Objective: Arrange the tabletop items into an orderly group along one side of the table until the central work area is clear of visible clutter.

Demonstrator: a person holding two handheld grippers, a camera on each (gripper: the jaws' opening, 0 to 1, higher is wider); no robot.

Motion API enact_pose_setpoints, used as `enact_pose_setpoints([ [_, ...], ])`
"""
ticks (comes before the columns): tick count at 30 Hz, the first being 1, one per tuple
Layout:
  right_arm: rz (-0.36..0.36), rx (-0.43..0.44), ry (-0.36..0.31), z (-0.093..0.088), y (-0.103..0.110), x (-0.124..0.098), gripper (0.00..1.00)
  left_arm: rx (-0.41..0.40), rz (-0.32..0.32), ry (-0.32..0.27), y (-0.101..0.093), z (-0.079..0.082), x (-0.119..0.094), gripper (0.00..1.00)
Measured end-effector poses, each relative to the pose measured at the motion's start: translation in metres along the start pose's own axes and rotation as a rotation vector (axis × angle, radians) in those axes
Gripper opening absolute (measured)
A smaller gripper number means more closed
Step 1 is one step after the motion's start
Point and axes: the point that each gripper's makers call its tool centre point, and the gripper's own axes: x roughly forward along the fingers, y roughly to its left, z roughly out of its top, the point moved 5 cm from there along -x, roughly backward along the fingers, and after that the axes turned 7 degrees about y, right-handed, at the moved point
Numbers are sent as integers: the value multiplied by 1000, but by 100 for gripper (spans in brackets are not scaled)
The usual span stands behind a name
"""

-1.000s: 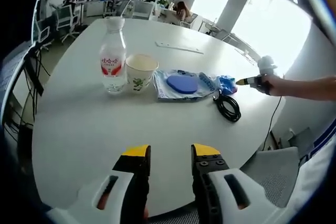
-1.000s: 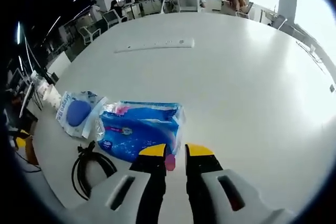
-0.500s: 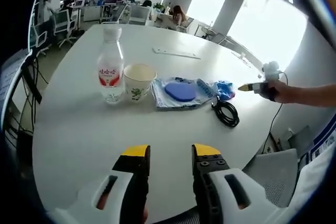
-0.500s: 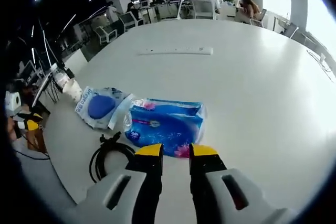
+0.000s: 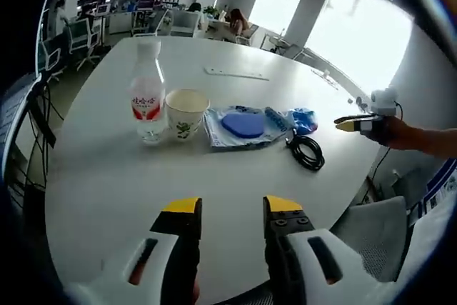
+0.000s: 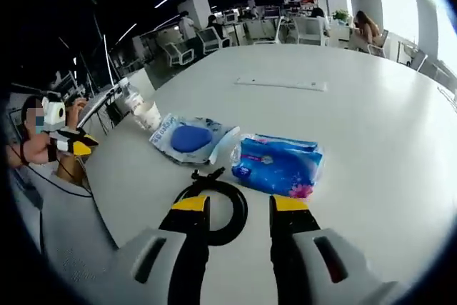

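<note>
Upright bottle (image 5: 146,94) beside paper cup (image 5: 186,113)

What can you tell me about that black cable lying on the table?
The coiled black cable is a thin, rubbery-looking cord wound into a loose ring, with a short bunched end sticking out on one side. It lies flat on the round white table, near the edge. In the left gripper view it sits at the end of the row, close to the blue plastic tissue pack. Nothing grips it; the right gripper's open fingers hover just in front of it.
</note>
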Motion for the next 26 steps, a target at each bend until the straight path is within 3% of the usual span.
enact_pose_setpoints([
  [11, 19, -30, -27, -15, 27, -22, 43, 24, 14, -3, -1, -2, 0, 36],
  [14, 22, -56, -15, -20, 33, -23, 47, 60, 32, 5, 1, -2, 1, 36],
  [18, 21, -85, 1, -26, 41, -25, 50, 45, 13, -9, -1, -3, 1, 39],
  [26, 19, -59, -6, -35, 46, -28, 53, 46, 7, -17, -3, -11, -3, 42],
])
